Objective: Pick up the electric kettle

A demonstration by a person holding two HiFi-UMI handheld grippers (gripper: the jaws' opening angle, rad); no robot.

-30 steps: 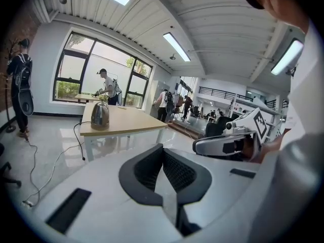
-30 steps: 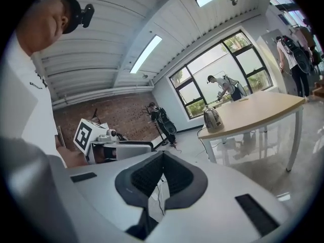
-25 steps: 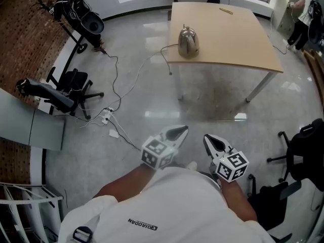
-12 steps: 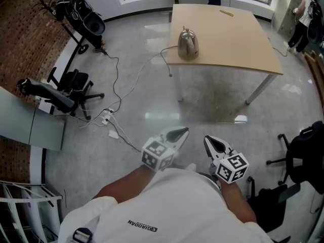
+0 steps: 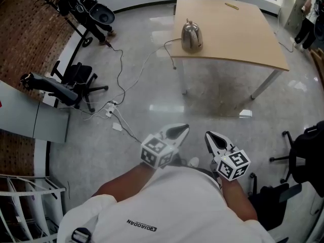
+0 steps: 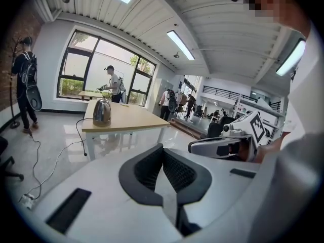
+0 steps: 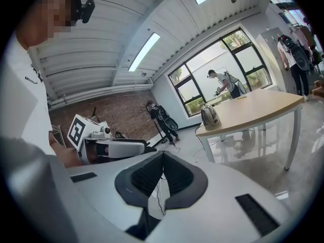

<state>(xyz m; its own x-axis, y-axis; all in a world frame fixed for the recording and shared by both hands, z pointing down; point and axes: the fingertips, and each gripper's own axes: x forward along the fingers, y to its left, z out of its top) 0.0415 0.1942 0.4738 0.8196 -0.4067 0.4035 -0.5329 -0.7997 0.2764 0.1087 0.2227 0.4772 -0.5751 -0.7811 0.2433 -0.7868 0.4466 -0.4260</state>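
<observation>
The steel electric kettle (image 5: 192,36) stands near the left front edge of a wooden table (image 5: 238,39), far ahead of me across the floor. It also shows as the small kettle (image 6: 102,112) in the left gripper view and the kettle (image 7: 209,115) in the right gripper view. My left gripper (image 5: 183,128) and right gripper (image 5: 207,135) are held side by side close to my body, both shut and empty. In each gripper view the jaws meet at the tips, with the left gripper (image 6: 162,149) and right gripper (image 7: 163,154) pointing toward the table.
The kettle's cord (image 5: 147,65) runs off the table across the floor to a power strip (image 5: 109,110). Black office chairs (image 5: 71,82) and a dark stand (image 5: 88,9) sit at the left, another chair (image 5: 306,156) at the right. People stand by the far window (image 6: 114,82).
The head view has shifted a little, so the table and kettle lie slightly higher in the picture. Both grippers keep their places and stay shut.
</observation>
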